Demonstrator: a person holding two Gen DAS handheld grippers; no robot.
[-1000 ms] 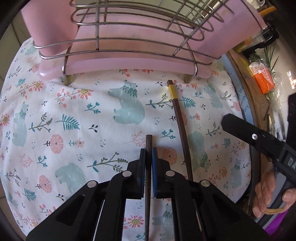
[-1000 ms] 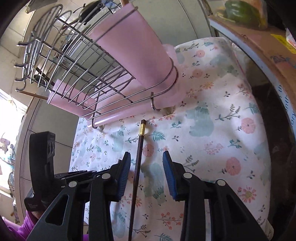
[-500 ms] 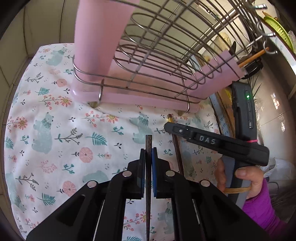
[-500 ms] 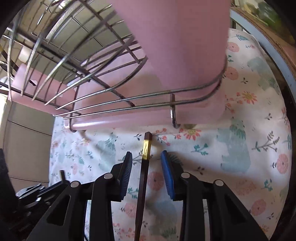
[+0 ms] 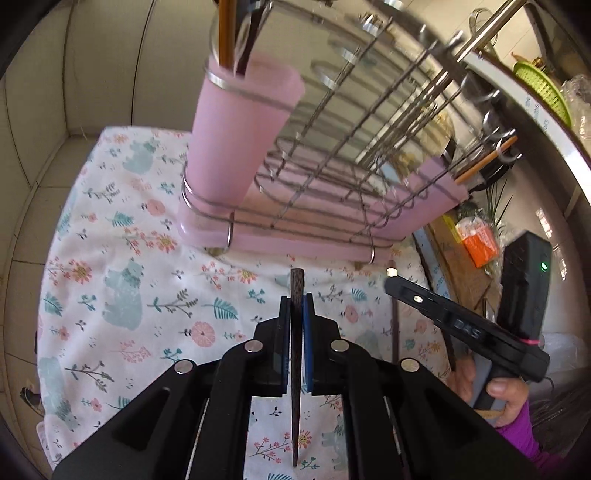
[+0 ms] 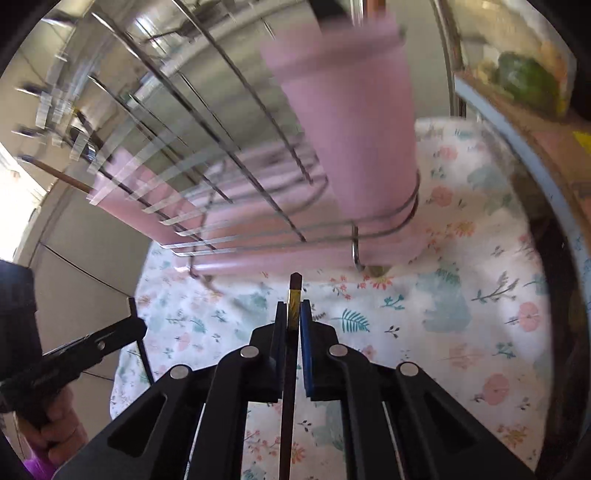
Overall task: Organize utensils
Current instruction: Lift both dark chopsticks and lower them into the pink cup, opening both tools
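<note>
Two dark wooden chopsticks, one in each hand-held gripper, both raised above a floral cloth [image 5: 122, 280] with the wire dish rack [image 5: 332, 177] as landmark.

Left gripper [image 5: 295, 310] clamped tight on a plain dark brown chopstick [image 5: 295, 354]: slim, finely grained, squared end poking out past the blue-lined fingers toward the rack's pink base, tapered tip trailing back under the gripper body. Held in front of the rack, near its middle.

Right gripper [image 6: 293, 314], jaws closing, pads already against a second dark chopstick [image 6: 291, 362] with a yellow band [image 6: 294, 297] just below its squared top. Also pointed at the rack's front edge, close to the foot below the pink cup [image 6: 354, 122].

Pink cup standing upright in a wire ring at the rack's corner, utensil handles [image 5: 227, 33] rising out of its top. Pink drip tray beneath the wires. Rack blurred in the right wrist view.

A hand [image 5: 506, 398] with a purple sleeve gripping the right gripper's handle, to the right of the rack in the left wrist view.
</note>
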